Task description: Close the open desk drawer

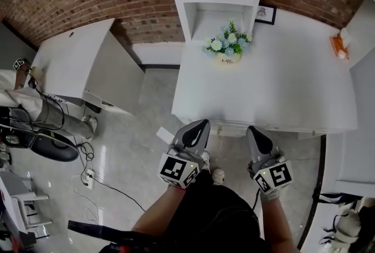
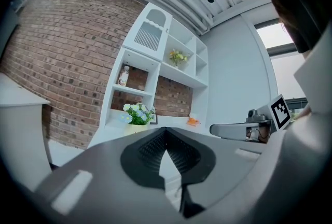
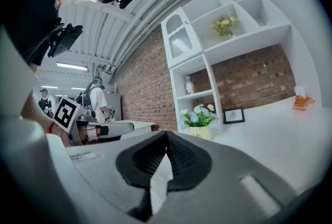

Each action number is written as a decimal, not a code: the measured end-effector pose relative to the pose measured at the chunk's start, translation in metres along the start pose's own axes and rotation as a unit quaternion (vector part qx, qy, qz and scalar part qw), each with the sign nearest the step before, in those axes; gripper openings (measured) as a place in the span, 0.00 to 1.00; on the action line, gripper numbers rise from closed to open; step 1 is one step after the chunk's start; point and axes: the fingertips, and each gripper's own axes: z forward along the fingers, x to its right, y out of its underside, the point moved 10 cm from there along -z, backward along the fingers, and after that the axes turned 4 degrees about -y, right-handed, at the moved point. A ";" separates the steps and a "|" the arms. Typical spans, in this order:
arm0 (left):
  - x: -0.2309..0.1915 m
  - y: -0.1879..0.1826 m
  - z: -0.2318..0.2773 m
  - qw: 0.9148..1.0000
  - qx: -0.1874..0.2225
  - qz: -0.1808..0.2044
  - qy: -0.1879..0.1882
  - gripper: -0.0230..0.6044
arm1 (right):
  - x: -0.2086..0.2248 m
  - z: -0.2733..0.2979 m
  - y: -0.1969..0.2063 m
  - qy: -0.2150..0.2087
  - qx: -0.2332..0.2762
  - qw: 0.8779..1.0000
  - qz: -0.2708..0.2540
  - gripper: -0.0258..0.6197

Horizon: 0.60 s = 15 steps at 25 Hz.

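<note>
Head view, left claw point(image 1: 201, 125), right claw point(image 1: 254, 130), both clenched empty, near desk point(image 1: 281, 88), right gripper view alone, bystander point(image 3: 98, 99)

Your left hand-held gripper point(image 2: 165, 132) fills the bottom of the frame. Its jaws meet at the tips, with nothing between them. Just past the tips a pot of white and blue flowers point(image 2: 136, 114) stands on the white counter point(image 2: 174, 122). Above the pot, a jar point(image 2: 123, 75) sits on a shelf of the white shelf unit point(image 2: 181, 75). Higher and right of the pot is a yellow bunch point(image 2: 178, 56). Right of the pot a small orange thing point(image 2: 192, 121) lies on the counter. Further right your right hand-held gripper point(image 2: 223, 128) shows side-on, with its marker cube point(image 2: 280, 112) behind. A brick wall point(image 2: 67, 52) rises left of the pot.
</note>
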 end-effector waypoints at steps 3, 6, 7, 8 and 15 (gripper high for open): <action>0.003 -0.011 -0.009 1.000 0.004 0.004 0.000 0.04 | -0.006 -0.007 -0.010 -0.001 0.004 1.000 -0.008 0.04; 0.004 -0.018 -0.017 1.000 0.013 0.010 -0.005 0.04 | -0.009 -0.015 -0.019 -0.002 0.007 1.000 -0.012 0.04; 0.004 -0.020 -0.019 1.000 0.017 0.011 -0.007 0.04 | -0.010 -0.017 -0.023 -0.001 0.008 1.000 -0.012 0.04; 0.004 -0.023 -0.021 1.000 0.019 0.010 -0.009 0.04 | -0.010 -0.019 -0.027 0.000 0.009 1.000 -0.012 0.04; 0.005 -0.047 -0.038 0.999 0.041 -0.015 -0.014 0.04 | -0.021 -0.031 -0.050 -0.010 0.018 1.000 -0.018 0.04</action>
